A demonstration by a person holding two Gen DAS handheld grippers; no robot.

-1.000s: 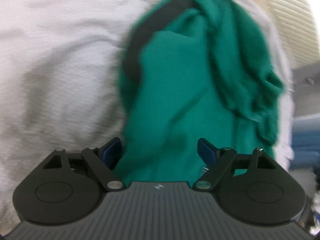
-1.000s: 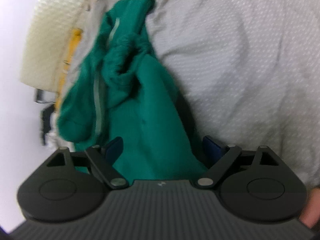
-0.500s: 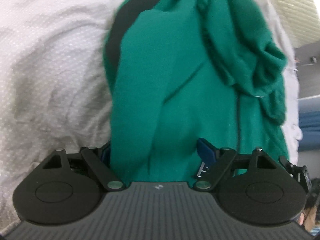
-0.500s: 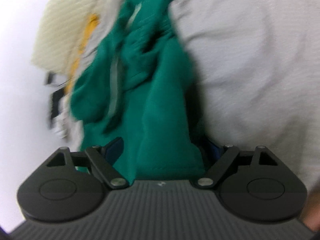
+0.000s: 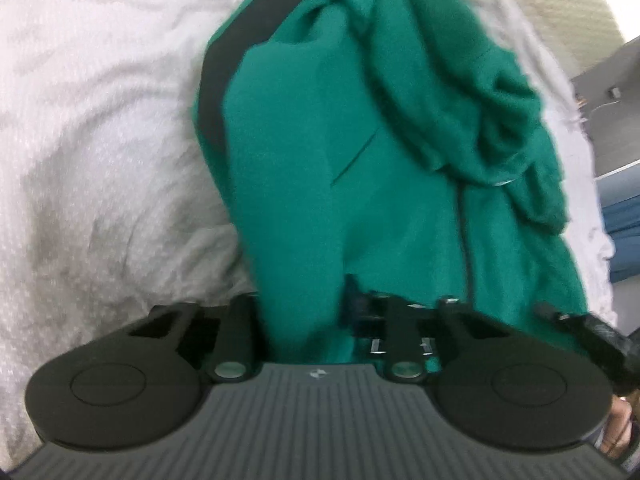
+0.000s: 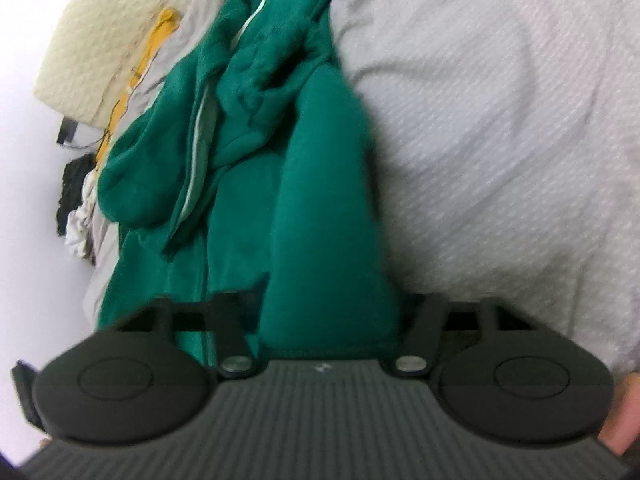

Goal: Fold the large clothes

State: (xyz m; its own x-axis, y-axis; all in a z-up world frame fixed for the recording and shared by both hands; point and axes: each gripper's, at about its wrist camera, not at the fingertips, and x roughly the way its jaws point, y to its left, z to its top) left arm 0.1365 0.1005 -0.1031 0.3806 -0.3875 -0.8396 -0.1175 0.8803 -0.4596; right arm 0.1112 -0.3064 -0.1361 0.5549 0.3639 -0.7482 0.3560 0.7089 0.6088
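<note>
A large green garment with a dark inner band lies bunched on a pale grey bedsheet. My left gripper is shut on a fold of its edge; the fingers have drawn in around the cloth. The same green garment shows in the right wrist view, with a pale strip along one seam. My right gripper is shut on another thick fold of it. The fingertips of both grippers are hidden by the cloth.
The grey bedsheet fills the right wrist view's right side. A cream textured pillow and a yellow item lie at the bed's far edge. Dark and white clothes sit at left. Blue fabric shows at far right.
Both grippers were open around the garment's folds and have closed on the cloth. The garment has come closer and shifted slightly in both views.
</note>
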